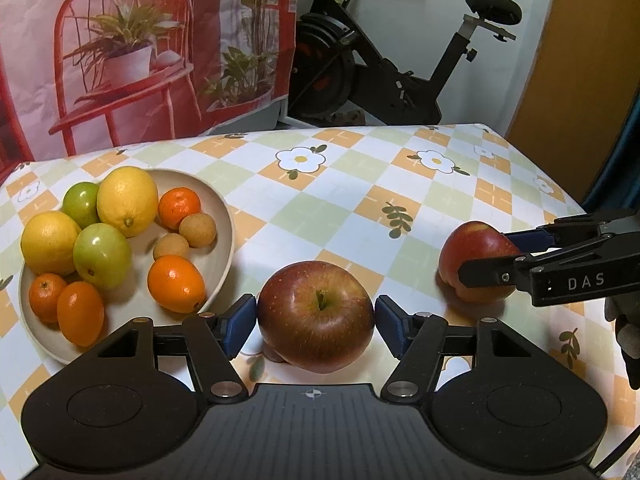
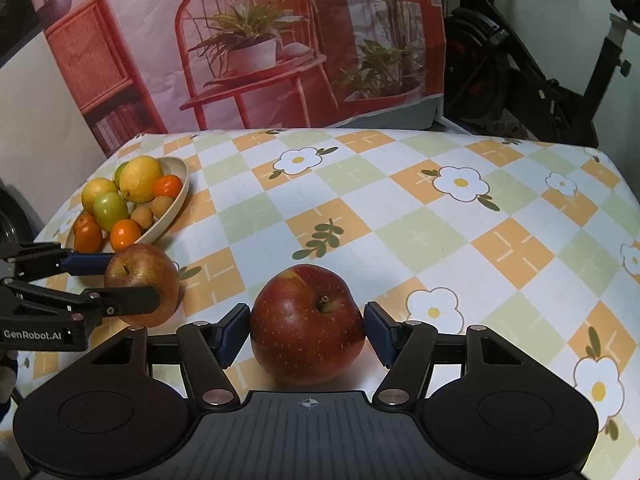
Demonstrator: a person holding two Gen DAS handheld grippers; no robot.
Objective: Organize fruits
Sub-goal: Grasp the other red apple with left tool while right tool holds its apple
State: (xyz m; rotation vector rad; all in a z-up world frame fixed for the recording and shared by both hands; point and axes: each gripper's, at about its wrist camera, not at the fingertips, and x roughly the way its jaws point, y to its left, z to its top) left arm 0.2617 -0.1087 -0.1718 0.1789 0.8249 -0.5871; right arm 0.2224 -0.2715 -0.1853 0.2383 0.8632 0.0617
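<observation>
Two red apples sit on the checked tablecloth. In the left wrist view my left gripper [image 1: 316, 322] has its blue pads against both sides of the left apple [image 1: 316, 322], which rests on the cloth. In the right wrist view my right gripper [image 2: 306, 330] likewise clasps the right apple [image 2: 306, 320], also resting on the cloth. Each gripper shows in the other's view: the right one [image 1: 492, 256] on its apple [image 1: 476, 256], the left one [image 2: 132, 280] on its apple [image 2: 142, 276]. A beige bowl [image 1: 222, 240] at the left holds lemons, green fruits, oranges and small brown fruits.
The bowl also shows in the right wrist view [image 2: 178, 200] at the table's far left. A printed backdrop [image 1: 140, 52] stands behind the table, an exercise bike [image 1: 400, 60] beyond the far edge. The tablecloth [image 2: 440, 220] stretches right of the apples.
</observation>
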